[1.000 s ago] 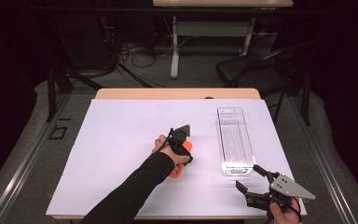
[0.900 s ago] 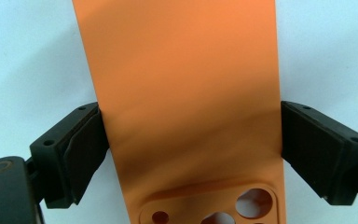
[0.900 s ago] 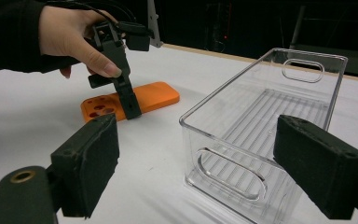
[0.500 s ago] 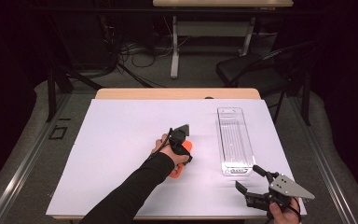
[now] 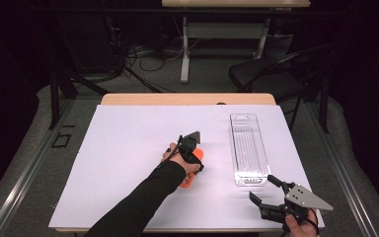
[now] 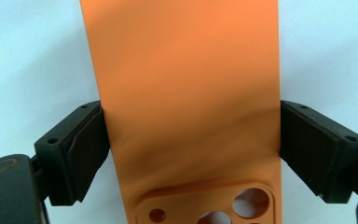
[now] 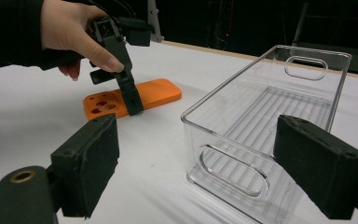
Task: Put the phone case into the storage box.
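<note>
Left of the clear plastic bin (image 5: 249,148), near the middle of the white table (image 5: 123,148), an orange phone case (image 5: 191,174) lies flat with the left gripper (image 5: 193,159) set down over it. From the high view the hand and gripper cover most of the case, so only orange edges peek out. The left gripper view is plainer: the case (image 6: 186,107) runs up between the two black pads (image 6: 77,154), which touch its long edges on either side, camera cut-outs nearest the lens. The right gripper view shows the case (image 7: 133,100) from the side, flat on the table just left of the bin (image 7: 265,130), with the left gripper (image 7: 130,100) standing on it.

Near the bin's closer end, the right gripper (image 5: 266,190) hangs with jaws spread wide and nothing between them.
</note>
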The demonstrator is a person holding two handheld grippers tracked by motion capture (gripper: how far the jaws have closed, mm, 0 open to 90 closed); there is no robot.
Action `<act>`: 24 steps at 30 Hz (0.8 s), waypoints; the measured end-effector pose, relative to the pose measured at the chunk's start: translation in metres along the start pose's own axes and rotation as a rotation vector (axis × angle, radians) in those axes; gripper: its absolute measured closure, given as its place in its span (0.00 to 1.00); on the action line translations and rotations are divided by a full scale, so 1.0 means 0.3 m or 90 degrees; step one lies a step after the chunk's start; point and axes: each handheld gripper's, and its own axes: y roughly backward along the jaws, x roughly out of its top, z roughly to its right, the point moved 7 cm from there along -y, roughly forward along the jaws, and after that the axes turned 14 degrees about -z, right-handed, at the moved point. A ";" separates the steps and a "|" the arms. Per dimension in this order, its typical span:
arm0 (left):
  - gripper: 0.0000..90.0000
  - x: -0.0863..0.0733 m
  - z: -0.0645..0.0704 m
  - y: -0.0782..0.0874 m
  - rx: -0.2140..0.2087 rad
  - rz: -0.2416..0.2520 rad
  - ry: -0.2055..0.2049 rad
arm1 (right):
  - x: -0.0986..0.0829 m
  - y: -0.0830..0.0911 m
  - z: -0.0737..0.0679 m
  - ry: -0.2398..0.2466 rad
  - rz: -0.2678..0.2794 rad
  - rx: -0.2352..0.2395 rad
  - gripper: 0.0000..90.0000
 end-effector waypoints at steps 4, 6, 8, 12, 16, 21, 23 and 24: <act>0.13 0.000 0.001 0.000 0.001 0.002 0.001 | 0.000 0.000 0.000 -0.001 0.001 0.000 0.15; 0.13 0.001 0.001 0.000 0.001 -0.002 0.000 | 0.000 0.000 -0.001 0.000 0.000 0.000 0.15; 0.14 0.003 0.001 0.001 0.002 -0.007 0.003 | 0.000 -0.002 -0.001 0.000 0.002 0.001 0.15; 0.14 0.004 0.000 0.002 0.001 -0.010 0.006 | -0.001 -0.004 -0.001 0.000 0.000 0.003 0.15; 0.15 0.004 0.001 0.003 0.002 -0.011 0.006 | -0.004 -0.003 0.000 0.002 -0.006 0.003 0.15; 0.15 0.004 -0.001 0.004 0.000 -0.013 0.006 | -0.005 -0.004 -0.001 0.001 -0.008 0.004 0.15; 0.15 0.004 -0.003 0.006 -0.004 -0.015 0.005 | -0.006 -0.003 -0.002 0.001 -0.010 0.005 0.15; 0.15 0.003 -0.007 0.008 -0.009 -0.017 0.006 | -0.006 -0.004 -0.001 0.000 -0.009 0.004 0.15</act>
